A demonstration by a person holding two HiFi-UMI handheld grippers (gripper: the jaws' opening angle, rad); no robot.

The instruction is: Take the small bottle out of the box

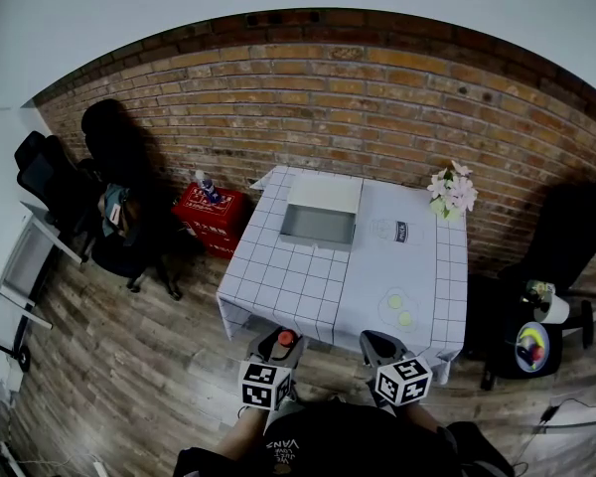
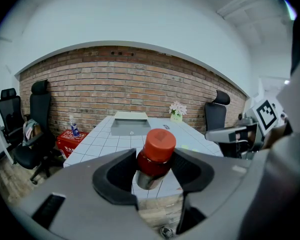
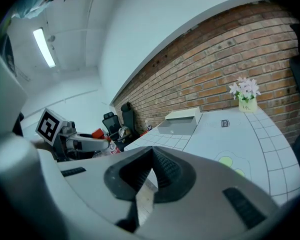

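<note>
Red-capped small bottle (image 2: 154,159) pinched in left gripper (image 1: 280,343) jaws | right gripper (image 3: 151,170) jaws pressed together | bottle well clear of box (image 1: 320,223) | extraction looks done

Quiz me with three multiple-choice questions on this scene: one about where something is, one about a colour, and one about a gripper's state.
1. Where do the flowers stand?
A) on the floor
B) at the far right corner of the table
C) on a chair

2. What colour is the cap of the small bottle?
A) blue
B) green
C) red

3. How is the right gripper?
A) shut and empty
B) wide open
C) shut on the small bottle

Answers:
1 B: the head view shows them at the table's far right corner.
2 C: the cap is red in the left gripper view.
3 A: its jaws meet with nothing between them; the left gripper holds the small bottle.
</note>
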